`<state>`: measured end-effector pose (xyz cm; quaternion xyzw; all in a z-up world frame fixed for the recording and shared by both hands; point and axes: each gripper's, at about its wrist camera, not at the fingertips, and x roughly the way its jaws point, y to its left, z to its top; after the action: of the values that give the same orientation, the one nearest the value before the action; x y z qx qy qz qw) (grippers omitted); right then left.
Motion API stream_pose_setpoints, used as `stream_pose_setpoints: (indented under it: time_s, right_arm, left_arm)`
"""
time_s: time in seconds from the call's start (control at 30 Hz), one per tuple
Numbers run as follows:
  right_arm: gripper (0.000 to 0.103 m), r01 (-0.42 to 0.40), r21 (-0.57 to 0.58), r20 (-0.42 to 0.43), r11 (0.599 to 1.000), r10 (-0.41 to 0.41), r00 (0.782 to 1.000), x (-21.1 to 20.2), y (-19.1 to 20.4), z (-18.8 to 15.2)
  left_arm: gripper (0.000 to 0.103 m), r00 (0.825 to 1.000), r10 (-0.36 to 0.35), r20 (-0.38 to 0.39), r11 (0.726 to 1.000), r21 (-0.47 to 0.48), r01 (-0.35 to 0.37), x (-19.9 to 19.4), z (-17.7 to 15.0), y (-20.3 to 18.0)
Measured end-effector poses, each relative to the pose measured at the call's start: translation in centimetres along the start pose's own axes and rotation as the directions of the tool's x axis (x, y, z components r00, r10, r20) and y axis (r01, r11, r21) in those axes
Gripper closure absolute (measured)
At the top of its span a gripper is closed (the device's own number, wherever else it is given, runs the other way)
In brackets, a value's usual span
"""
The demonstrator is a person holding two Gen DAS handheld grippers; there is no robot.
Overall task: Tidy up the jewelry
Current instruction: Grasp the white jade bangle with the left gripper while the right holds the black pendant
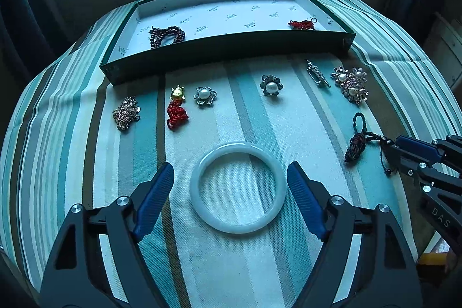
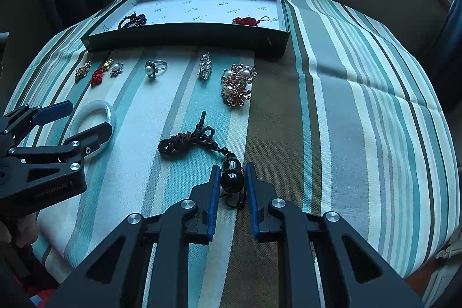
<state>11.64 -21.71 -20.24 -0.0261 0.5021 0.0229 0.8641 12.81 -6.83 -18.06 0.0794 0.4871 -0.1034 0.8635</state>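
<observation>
Left gripper (image 1: 231, 186) spread wide, straddling white bangle (image 1: 237, 186) flat on surface, ready to clamp. Right gripper (image 2: 232, 181) pinching dark bead of corded pendant (image 2: 190, 142). Box (image 1: 225, 51) at 12 o'clock.

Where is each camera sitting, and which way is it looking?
Left wrist view: sits on the left gripper, looking forward and down at the white bangle between its open fingers; the right gripper pokes in at the right edge.
Right wrist view: sits on the right gripper, looking forward and down at the dark corded charm, its bead pinched between the fingers; the left gripper shows at the left edge.
Both views share the striped cloth, the bangle, the charm and the green box at the far side.
</observation>
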Motion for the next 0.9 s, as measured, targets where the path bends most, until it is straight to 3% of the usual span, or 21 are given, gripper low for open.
stream_pose_setpoints:
  time_s: [0.17, 0.23, 0.7, 0.9]
  right_arm:
    - [0.085, -0.002, 0.007, 0.0, 1.0, 0.002, 1.0, 0.1, -0.2, 0.0]
    - [0.085, -0.002, 0.006, -0.001, 1.0, 0.002, 1.0, 0.2, -0.2, 0.0]
    - [0.085, -0.02, 0.015, 0.012, 1.0, 0.02, 1.0, 0.1, -0.3, 0.2]
    - [0.085, -0.067, 0.037, 0.063, 0.997, 0.064, 0.996, -1.1, -0.2, 0.8]
  left_arm:
    - [0.023, 1.0, 0.015, 0.001, 0.999, 0.038, -0.015, 0.1, -0.4, -0.4]
    - [0.032, 1.0, -0.006, -0.003, 0.999, 0.043, 0.006, 0.2, -0.7, -0.4]
    - [0.032, 1.0, -0.004, 0.017, 0.998, 0.055, 0.003, -0.5, -1.0, -0.1]
    - [0.032, 0.999, -0.004, 0.041, 0.998, 0.057, 0.001, -1.3, -0.5, 0.0]
